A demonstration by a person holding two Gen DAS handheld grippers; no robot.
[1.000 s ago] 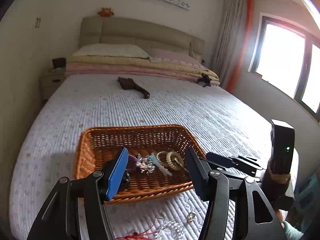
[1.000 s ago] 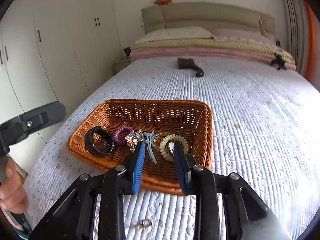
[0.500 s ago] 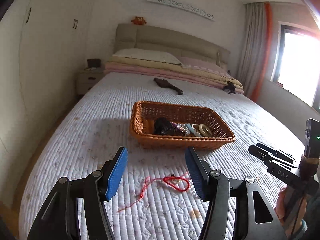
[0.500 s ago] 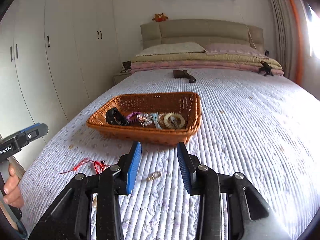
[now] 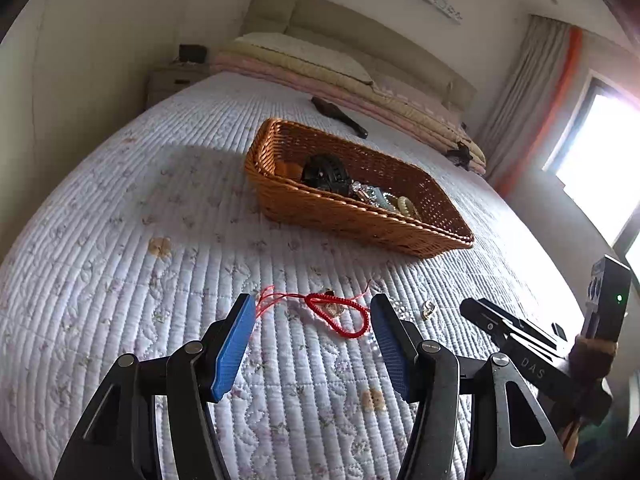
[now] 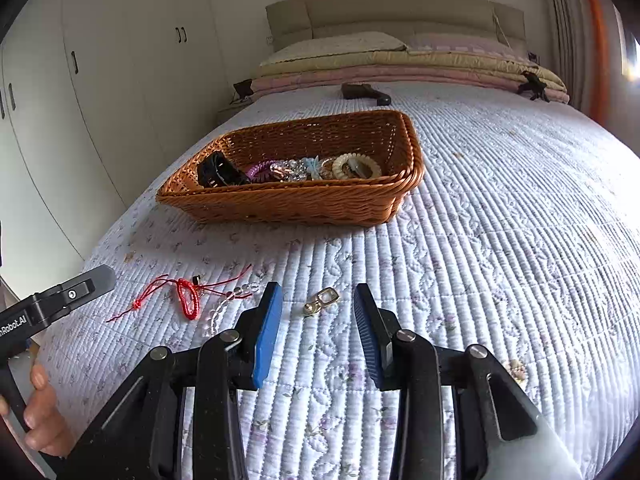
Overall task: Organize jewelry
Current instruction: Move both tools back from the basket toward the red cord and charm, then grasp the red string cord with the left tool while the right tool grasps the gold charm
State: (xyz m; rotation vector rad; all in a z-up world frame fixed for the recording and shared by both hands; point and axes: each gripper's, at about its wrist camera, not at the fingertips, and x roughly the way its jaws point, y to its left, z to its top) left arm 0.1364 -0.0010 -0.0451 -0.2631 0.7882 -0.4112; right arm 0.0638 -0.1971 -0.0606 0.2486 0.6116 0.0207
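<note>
A brown wicker basket [image 5: 360, 224] [image 6: 288, 204] on the quilted bed holds a black watch [image 6: 218, 174], a purple coil tie [image 6: 258, 171] and other jewelry. A red cord bracelet [image 5: 340, 314] [image 6: 188, 298] lies on the quilt in front of the basket, with a clear bead string [image 6: 224, 306] and a small gold clasp [image 6: 320, 301] [image 5: 428, 310] to its right. My left gripper [image 5: 312, 336] is open and empty, the red bracelet lying just ahead between its fingers. My right gripper [image 6: 318, 312] is open and empty, the gold clasp between its fingertips.
A dark brown object [image 6: 366, 93] lies on the bed beyond the basket, before folded blankets and pillows [image 6: 400, 64]. White wardrobes [image 6: 80, 80] stand left of the bed, a window [image 5: 600, 160] right. The bed's near edge is just below both grippers.
Both grippers have pulled back from over the basket and dropped low toward the quilt. The left now faces the red bracelet, the right the gold clasp. Both stayed open.
</note>
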